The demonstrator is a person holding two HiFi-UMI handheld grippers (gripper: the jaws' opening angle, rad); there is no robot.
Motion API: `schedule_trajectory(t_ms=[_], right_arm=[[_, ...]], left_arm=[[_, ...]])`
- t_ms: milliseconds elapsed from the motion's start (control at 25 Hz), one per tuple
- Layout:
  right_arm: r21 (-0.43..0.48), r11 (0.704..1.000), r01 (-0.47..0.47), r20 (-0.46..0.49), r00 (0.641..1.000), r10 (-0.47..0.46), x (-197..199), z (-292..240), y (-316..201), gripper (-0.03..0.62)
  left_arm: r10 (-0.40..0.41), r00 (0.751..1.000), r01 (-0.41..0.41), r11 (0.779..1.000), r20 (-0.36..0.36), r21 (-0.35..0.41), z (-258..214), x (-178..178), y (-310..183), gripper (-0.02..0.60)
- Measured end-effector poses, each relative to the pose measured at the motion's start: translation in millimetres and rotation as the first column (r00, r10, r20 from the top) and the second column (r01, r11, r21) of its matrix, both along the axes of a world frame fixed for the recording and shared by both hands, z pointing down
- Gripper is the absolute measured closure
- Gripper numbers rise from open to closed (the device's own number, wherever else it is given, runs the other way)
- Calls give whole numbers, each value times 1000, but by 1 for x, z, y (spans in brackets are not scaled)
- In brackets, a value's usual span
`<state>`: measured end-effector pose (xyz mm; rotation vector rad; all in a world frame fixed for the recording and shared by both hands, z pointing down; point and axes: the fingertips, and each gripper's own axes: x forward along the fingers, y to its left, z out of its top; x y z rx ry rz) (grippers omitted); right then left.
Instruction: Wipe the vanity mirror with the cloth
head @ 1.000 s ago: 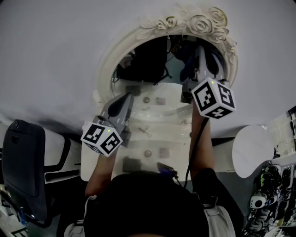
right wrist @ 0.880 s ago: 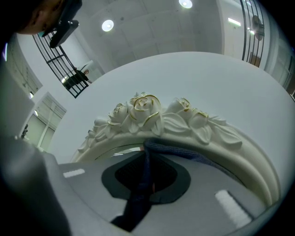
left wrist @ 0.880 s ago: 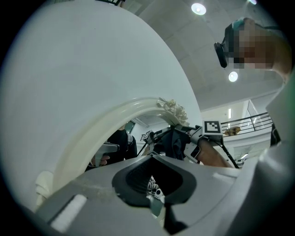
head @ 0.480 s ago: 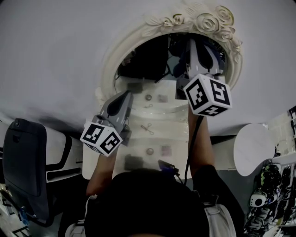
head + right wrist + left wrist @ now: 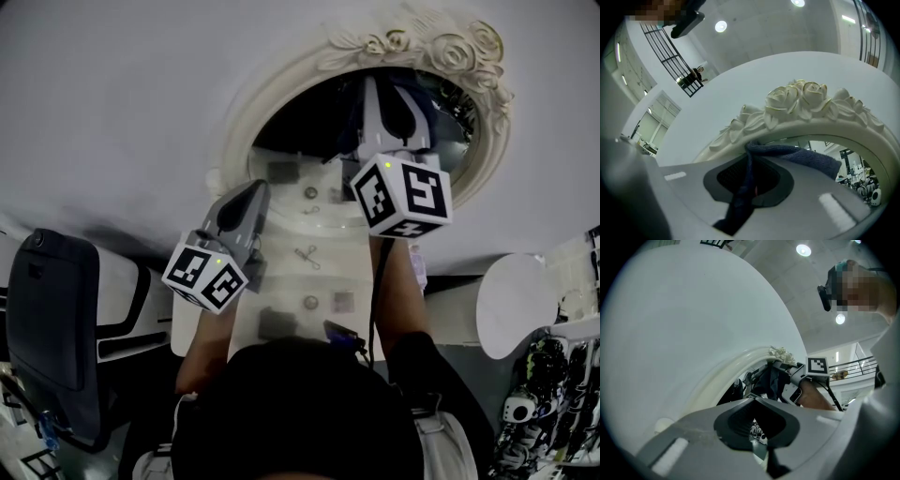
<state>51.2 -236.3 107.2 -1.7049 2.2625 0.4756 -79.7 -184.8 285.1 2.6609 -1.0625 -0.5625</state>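
Firmly pinched, nubby navy cloth (image 5: 811, 161) meets rose-carved oval mirror (image 5: 801, 105).

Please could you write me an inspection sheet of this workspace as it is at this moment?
Surface: white tabletop below the mirror, partly hidden by the arms.
Job's things: vanity mirror in a rose-carved white frame; dark blue cloth held at its upper glass.
Clutter: a few small items on the tabletop, too small to name.
Grippers: right gripper shut on the cloth; left gripper shut, empty, by the frame's lower left.
Cables: black cable along the right arm.
Surroundings: dark chair left, white round table right.
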Motion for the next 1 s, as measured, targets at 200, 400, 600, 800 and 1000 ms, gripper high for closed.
schedule_trajectory(t_ms=[200, 400, 600, 800, 1000], right_arm=[[-6, 1000, 19, -26, 999, -20, -24, 10, -3, 554], [-20, 998, 54, -40, 998, -55, -47, 25, -6, 554], [-37, 996, 87, -51, 995, -89, -66, 41, -8, 554], [-58, 988, 146, -65, 987, -149, -81, 59, -9, 554], [-68, 981, 183, -83, 978, -189, -95, 81, -10, 554]], left_arm=[[0, 1000, 0, 1000, -8, -9, 2, -6, -1, 580], [-1, 1000, 1, 1000, -8, -8, 3, -15, -4, 580], [-7, 1000, 7, 1000, -4, -17, 7, -21, -9, 580], [-18, 1000, 18, 999, -6, -31, 13, -28, -12, 580], [-47, 999, 46, 998, -10, -43, 14, -37, -13, 580]])
